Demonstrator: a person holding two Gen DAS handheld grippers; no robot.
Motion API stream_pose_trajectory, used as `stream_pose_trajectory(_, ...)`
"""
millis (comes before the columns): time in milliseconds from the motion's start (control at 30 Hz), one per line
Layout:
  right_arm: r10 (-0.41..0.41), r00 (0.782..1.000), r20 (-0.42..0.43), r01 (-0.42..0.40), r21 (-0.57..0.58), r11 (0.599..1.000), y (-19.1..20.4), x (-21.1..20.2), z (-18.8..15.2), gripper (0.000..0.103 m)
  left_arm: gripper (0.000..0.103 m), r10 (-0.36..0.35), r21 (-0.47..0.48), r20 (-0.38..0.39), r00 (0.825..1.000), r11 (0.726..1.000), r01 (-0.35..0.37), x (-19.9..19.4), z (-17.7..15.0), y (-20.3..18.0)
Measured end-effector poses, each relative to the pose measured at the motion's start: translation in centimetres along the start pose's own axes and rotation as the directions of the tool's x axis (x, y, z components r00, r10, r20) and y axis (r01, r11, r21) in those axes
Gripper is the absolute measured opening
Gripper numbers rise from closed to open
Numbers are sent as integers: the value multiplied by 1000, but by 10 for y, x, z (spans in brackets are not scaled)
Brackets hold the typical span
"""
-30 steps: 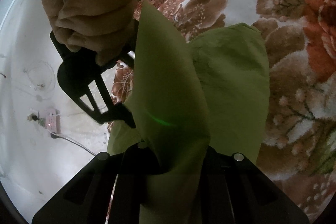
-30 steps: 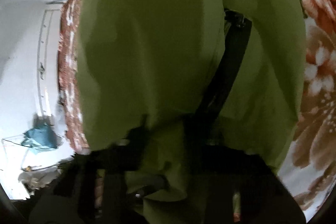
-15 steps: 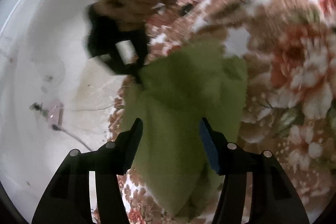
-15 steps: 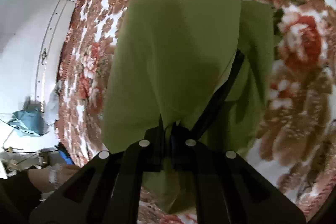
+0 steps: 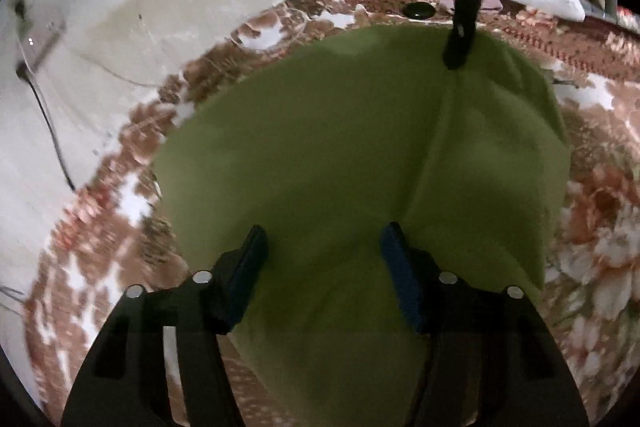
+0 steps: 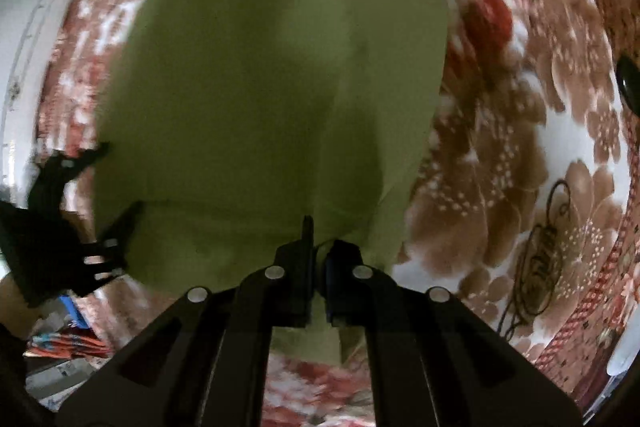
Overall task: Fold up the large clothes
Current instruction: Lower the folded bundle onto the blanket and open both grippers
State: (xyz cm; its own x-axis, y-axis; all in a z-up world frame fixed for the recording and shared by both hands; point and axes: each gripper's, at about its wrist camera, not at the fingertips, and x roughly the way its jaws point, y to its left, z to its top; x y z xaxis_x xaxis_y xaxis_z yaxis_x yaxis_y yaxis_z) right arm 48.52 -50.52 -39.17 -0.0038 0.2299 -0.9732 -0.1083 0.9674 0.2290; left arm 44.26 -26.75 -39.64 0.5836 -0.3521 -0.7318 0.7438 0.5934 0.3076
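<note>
Cloth (image 5: 340,155), green, lies folded over on the floral blanket (image 5: 592,235), my right tongs (image 6: 318,255) pinching its near edge, my left tongs (image 5: 322,247) spread empty above it; I judge more folds remain.

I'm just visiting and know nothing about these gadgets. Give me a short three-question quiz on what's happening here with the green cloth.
1. True or false: the left hand-held gripper is clamped on the green garment.
2. What does the right hand-held gripper hold? A) a cable B) the green garment's edge C) nothing
3. The garment lies on a ____-patterned blanket.

Key: 1 false, its jaws stand open; 2 B; 3 floral.
</note>
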Motion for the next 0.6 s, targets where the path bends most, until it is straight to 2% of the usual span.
stream_pose_trajectory(167, 4, 1000, -27, -2, 62, 998, -25, 52, -3, 4, 63, -33, 8, -32, 999, 999, 33, 16, -19, -7)
stream_pose_trajectory(300, 31, 999, -19, -29, 62, 998, -37, 69, -9, 6, 64, -76, -61, -47, 996, 995, 73, 25, -33, 2)
stream_pose_trajectory(367, 16, 1000, -18, -15, 67, 998, -46, 64, -15, 7, 64, -92, -82, -50, 995, 993, 87, 24, -34, 7)
stream_pose_trajectory(400, -26, 999, -21, 27, 62, 998, -52, 59, -19, 6, 64, -96, -90, -55, 994, 992, 91, 22, -33, 8)
stream_pose_trajectory(433, -135, 990, -36, 137, 50, 989, -57, 55, -24, 1, 64, -99, -103, -70, 993, 990, 92, 19, -30, 11)
stream_pose_trajectory(467, -230, 972, -51, 232, 31, 972, -62, 52, -29, 1, 65, -99, -115, -84, 992, 989, 89, 16, -28, 15)
stream_pose_trajectory(500, -215, 975, -60, 218, 47, 975, -73, 45, -37, 1, 71, -101, -138, -92, 991, 986, 88, 10, -25, 23)
stream_pose_trajectory(533, -156, 986, -64, 162, 95, 982, -81, 37, -44, 1, 73, -111, -160, -82, 990, 982, 97, 3, -21, 31)
stream_pose_trajectory(600, -146, 989, 6, 145, 95, 985, -73, 9, -46, 1, 79, -116, -205, -31, 993, 973, 107, -16, -11, 51)
